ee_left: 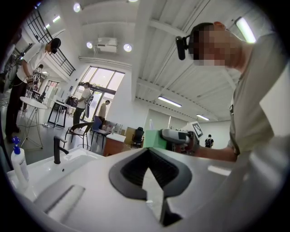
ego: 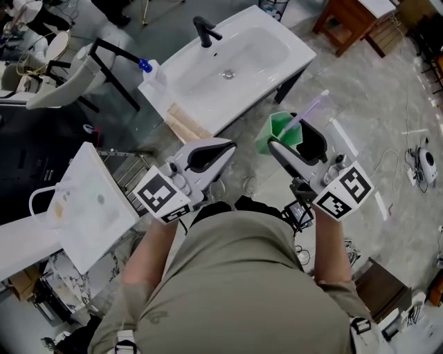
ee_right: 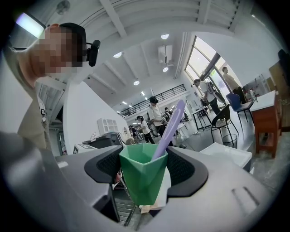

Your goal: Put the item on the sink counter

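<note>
In the head view a white sink [ego: 294,43] with a black faucet [ego: 205,31] stands ahead of me, tilted across the upper middle. My right gripper [ego: 285,133] is shut on a green faceted cup [ego: 275,131] with a lilac toothbrush [ego: 309,110] standing in it, held in the air short of the sink's near right corner. The right gripper view shows the cup [ee_right: 140,179] clamped between the dark pads of the right gripper [ee_right: 144,174], with the toothbrush [ee_right: 171,124] leaning right. My left gripper [ego: 225,147] [ee_left: 152,176] is shut and holds nothing, level with the right one.
A soap bottle with a blue pump [ego: 149,71] [ee_left: 18,164] stands on the sink's left end. A second white basin [ego: 93,204] lies at the left on a rack. Wooden tables [ego: 346,21] stand at the far right and cables [ego: 415,159] lie on the floor. People stand in the background.
</note>
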`<act>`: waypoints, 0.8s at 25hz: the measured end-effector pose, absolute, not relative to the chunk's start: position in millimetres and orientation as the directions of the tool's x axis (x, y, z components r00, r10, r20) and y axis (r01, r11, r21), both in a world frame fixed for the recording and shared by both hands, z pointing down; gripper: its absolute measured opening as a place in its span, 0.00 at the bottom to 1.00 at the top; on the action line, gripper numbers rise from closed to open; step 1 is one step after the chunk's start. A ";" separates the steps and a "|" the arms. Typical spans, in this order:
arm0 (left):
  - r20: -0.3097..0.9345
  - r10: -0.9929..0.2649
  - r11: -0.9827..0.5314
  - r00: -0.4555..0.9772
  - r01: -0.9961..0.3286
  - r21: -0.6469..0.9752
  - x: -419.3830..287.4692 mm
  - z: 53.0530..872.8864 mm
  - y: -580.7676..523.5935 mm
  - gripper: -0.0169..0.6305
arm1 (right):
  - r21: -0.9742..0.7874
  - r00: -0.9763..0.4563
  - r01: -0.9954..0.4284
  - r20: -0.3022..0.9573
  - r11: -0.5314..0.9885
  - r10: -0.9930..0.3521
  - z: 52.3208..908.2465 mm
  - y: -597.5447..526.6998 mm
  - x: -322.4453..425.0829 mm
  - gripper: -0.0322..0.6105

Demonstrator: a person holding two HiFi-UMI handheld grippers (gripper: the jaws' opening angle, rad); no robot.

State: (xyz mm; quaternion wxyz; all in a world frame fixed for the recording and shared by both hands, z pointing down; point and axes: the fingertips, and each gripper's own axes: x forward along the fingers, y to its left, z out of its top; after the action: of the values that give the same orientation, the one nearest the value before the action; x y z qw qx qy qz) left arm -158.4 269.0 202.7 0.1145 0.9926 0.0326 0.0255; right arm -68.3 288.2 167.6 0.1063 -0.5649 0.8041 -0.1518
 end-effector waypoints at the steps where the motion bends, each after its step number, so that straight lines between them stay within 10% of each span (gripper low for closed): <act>1: 0.044 0.065 -0.972 0.997 0.053 0.230 -155.2 203.1 269.1 0.04 | -0.365 -0.346 -0.874 0.001 0.322 -0.938 168.4 287.8 -65.1 0.54; 20: 0.048 -0.001 -0.972 0.999 -0.012 0.233 -107.4 212.4 257.4 0.04 | -0.373 -0.408 -0.850 0.016 0.373 -0.913 181.9 276.0 -16.8 0.54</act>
State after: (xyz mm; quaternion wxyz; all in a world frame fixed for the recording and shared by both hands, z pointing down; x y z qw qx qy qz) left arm -107.4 257.4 212.4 0.1175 0.9928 -0.0031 0.0236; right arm -16.8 276.0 181.9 0.0965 -0.5353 0.8230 -0.1636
